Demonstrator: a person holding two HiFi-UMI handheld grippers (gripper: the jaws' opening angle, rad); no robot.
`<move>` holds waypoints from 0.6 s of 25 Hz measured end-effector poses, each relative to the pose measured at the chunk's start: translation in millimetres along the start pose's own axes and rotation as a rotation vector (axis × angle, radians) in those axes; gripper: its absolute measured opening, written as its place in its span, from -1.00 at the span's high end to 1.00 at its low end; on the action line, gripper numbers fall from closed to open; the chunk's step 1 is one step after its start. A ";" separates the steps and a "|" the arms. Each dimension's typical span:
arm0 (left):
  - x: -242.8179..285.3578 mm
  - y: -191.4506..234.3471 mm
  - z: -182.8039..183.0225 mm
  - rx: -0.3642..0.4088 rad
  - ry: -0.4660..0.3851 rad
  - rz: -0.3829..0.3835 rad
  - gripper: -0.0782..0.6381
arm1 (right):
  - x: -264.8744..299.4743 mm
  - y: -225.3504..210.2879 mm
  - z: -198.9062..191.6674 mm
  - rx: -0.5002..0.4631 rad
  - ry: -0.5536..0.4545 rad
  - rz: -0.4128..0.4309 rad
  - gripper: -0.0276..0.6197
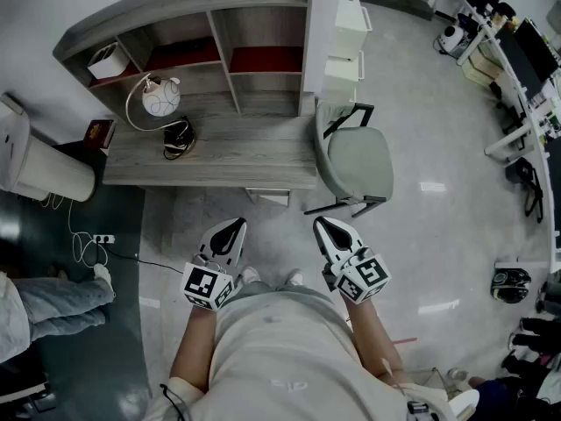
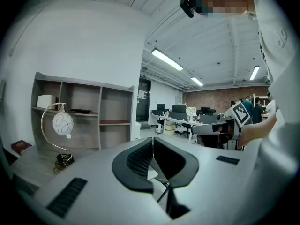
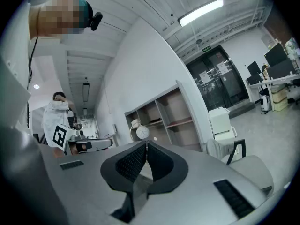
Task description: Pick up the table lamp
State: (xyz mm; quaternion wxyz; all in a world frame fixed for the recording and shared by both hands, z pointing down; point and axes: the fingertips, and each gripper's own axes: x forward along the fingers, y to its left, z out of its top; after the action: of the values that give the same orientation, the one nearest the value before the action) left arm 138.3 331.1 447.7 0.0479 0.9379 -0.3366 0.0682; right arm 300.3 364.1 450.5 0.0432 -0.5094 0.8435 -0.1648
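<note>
The table lamp has a white globe shade hung from a curved metal arc and a dark base with coiled cord. It stands on the left part of the grey desk. The lamp shows far left in the left gripper view, and the lamp just above the jaw tips in the right gripper view. My left gripper and right gripper are both shut and empty, held side by side over the floor in front of the desk, well short of the lamp.
A grey chair stands at the desk's right end. A shelf unit backs the desk, with a white box in it. A small red book lies at the desk's left edge. White drawers stand right; cables lie on the floor left.
</note>
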 end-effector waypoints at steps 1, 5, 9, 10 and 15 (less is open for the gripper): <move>-2.4 3.0 -0.2 -0.003 0.000 -0.007 0.72 | 4.3 4.4 -0.2 0.000 0.000 0.003 0.80; -11.8 15.1 -2.1 -0.005 -0.005 -0.038 0.72 | 21.5 18.4 -4.0 0.000 0.008 0.005 0.81; -22.4 31.6 -1.2 -0.005 -0.028 -0.061 0.74 | 40.2 34.0 -5.8 -0.002 0.022 0.010 0.81; -25.3 39.7 -0.4 -0.016 -0.037 -0.060 0.74 | 46.5 38.4 -6.2 -0.005 0.025 0.011 0.82; -42.6 80.2 0.5 -0.035 -0.056 -0.069 0.74 | 80.2 59.0 -12.6 -0.003 0.034 0.004 0.82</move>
State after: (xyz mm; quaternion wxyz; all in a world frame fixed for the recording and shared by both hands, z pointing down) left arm 54.6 296.0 443.9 0.0569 0.9496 -0.3063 0.0342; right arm 209.1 322.2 451.0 0.0284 -0.5049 0.8454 -0.1719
